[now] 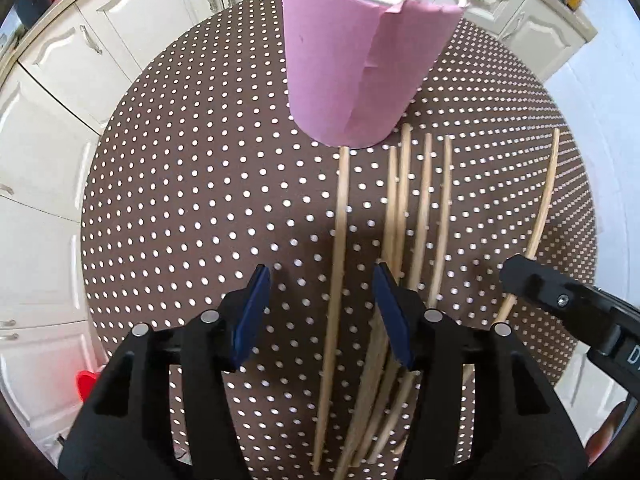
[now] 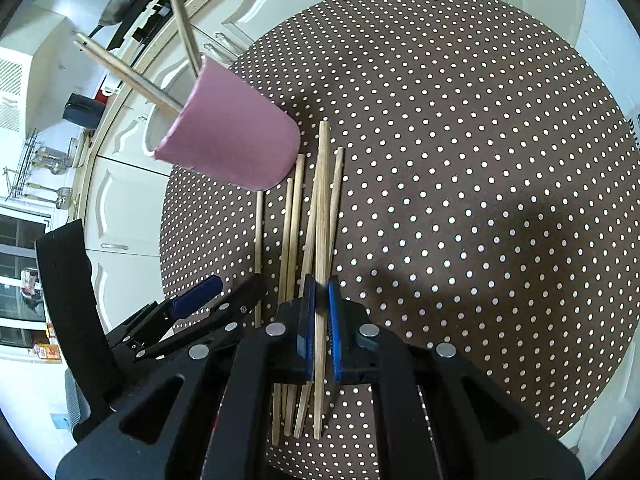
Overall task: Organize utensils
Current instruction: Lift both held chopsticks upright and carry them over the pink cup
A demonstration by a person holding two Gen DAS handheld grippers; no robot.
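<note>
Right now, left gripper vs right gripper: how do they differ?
The left gripper has its jaws apart, holding nothing, one loose chopstick lying below the gap; the right gripper is shut on a chopstick. Both have blue pads, point down at the dotted table and sit near the pink cup.

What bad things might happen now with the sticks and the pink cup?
1. The right gripper pinches one chopstick lying across the others; lifting it may drag or roll the loose pile.
2. The pink cup stands close to the sticks' tips and already holds leaning chopsticks, so a bump might tip it.
3. The open left gripper hovers over a single stick beside the right gripper; they may collide.
</note>
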